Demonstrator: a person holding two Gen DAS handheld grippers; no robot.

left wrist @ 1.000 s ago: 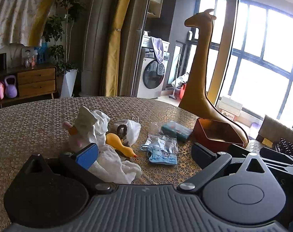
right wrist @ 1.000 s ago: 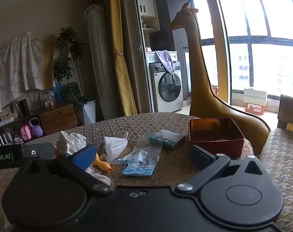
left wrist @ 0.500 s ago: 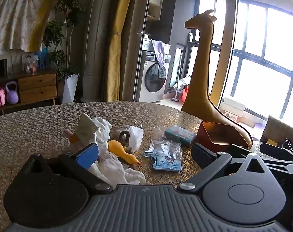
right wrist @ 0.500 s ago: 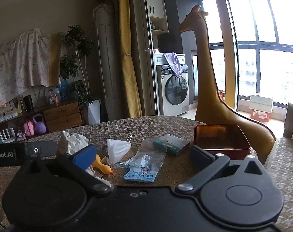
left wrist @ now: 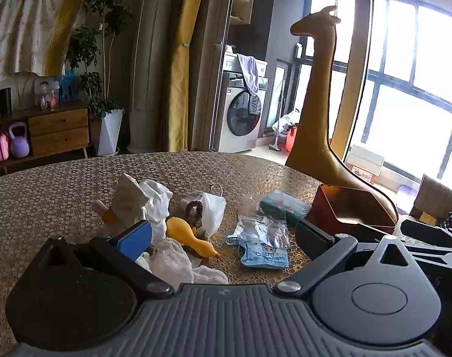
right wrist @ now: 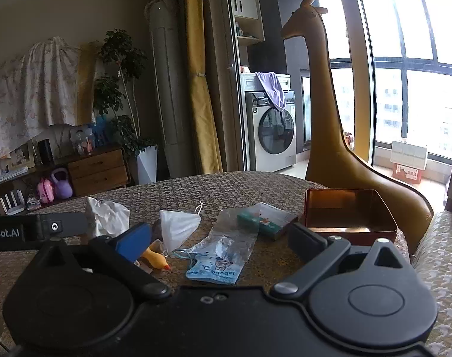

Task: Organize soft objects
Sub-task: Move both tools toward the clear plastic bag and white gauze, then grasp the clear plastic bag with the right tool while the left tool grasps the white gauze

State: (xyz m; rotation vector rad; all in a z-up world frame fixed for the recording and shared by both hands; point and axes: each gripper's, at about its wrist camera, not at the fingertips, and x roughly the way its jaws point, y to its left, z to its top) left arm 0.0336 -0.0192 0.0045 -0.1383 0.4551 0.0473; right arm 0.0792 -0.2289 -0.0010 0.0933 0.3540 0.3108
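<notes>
Left gripper [left wrist: 223,232]: spread wide, nothing held; over the last second it has been brought lower and closer to the soft pile, which now fills more of its view.
Right gripper [right wrist: 218,239]: also wide and empty; it has been eased forward, the blue-printed child's mask in a clear plastic bag [right wrist: 217,263] now lying nearer between its fingers.
Meaning for the task: an approach is judged to be under way; nothing has been lifted yet.
Soft things: crumpled white cloth [left wrist: 178,263] at 7 o'clock from the centre of the honeycomb-patterned worktop [left wrist: 47,196], touching the yellow rubber duck-shaped toy [left wrist: 190,236]; white folded face mask [right wrist: 177,227] just behind it.
Likely container: open red-brown metal tin [right wrist: 349,212] at 3 o'clock, apparently empty.
Other things: teal tissue packet [right wrist: 263,220] beside the tin; tall tan giraffe figure [right wrist: 324,136] behind.
In the way: overlapping items in the pile, so one may be dragged along with another.
</notes>
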